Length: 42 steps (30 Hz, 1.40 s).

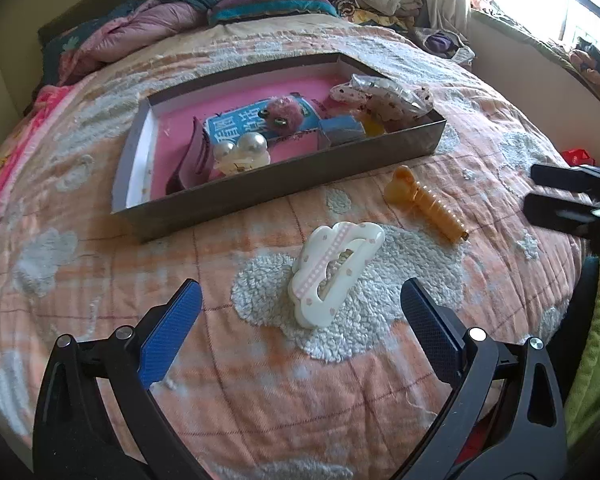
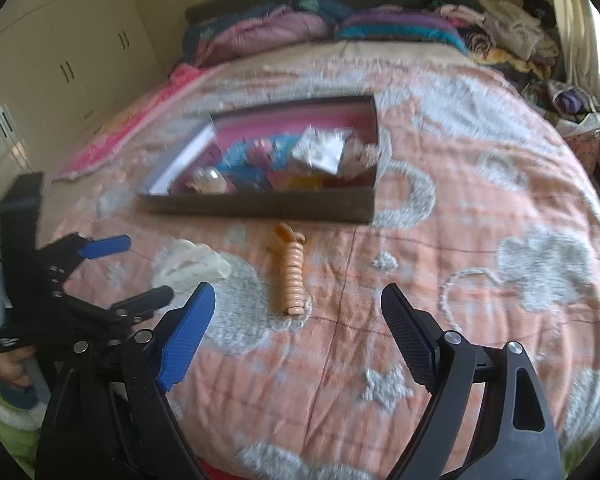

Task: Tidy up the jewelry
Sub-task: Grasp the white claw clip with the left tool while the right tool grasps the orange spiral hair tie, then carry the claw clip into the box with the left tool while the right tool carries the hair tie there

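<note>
Tray contents (image 2: 300, 160): motion-blurred, indistinct in the right wrist view.
Right gripper (image 1: 572, 200): cropped at 3 o'clock.

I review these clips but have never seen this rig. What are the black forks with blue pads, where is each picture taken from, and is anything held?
No robot: a person carries one two-finger gripper in each hand, with a camera looking along its fingers. One view is from the left gripper, open above a white cloud-shaped hair clip on the bedspread. The other is from the right gripper, open near an amber hair clip. A shallow box beyond already holds trinkets. Neither gripper holds anything.
</note>
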Each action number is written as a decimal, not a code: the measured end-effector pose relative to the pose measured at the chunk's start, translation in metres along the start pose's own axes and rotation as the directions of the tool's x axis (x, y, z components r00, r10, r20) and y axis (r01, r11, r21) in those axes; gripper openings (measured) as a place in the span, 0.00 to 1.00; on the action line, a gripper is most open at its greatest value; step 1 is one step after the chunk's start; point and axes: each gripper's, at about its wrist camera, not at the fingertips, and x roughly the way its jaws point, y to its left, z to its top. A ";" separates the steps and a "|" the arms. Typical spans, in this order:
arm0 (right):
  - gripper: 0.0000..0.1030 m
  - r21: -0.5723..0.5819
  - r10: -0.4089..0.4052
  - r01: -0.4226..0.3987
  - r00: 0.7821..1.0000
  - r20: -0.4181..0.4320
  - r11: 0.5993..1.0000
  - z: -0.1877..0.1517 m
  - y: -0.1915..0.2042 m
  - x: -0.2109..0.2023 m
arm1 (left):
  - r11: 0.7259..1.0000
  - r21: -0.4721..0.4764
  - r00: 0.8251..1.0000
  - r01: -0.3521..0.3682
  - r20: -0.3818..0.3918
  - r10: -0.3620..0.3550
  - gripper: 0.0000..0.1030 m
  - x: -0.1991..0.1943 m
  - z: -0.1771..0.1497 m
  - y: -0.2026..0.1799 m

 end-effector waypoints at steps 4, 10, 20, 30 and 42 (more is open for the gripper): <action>0.72 -0.001 0.054 -0.054 0.996 -0.069 0.999 0.005 -0.003 0.036 | 1.000 -0.009 1.000 0.004 -0.012 -0.004 0.90 0.010 0.001 0.004; 0.40 -0.024 0.031 -0.035 0.989 -0.143 0.999 0.005 0.003 0.074 | 1.000 -0.016 0.999 0.019 -0.026 -0.019 0.84 0.023 0.002 0.005; 0.16 0.023 0.022 -0.020 0.995 -0.096 1.000 -0.018 0.000 0.036 | 0.997 0.001 0.997 0.075 -0.032 -0.075 0.34 0.030 0.000 -0.008; 0.16 0.023 0.068 -0.070 0.995 0.077 0.997 0.002 0.018 -0.039 | 0.995 -0.073 0.992 0.074 0.107 -0.066 0.34 -0.041 0.021 0.016; 0.16 -0.044 0.092 -0.085 0.976 0.196 0.995 0.071 0.041 -0.060 | 0.986 -0.164 0.981 -0.004 0.192 0.036 0.34 -0.070 0.063 0.062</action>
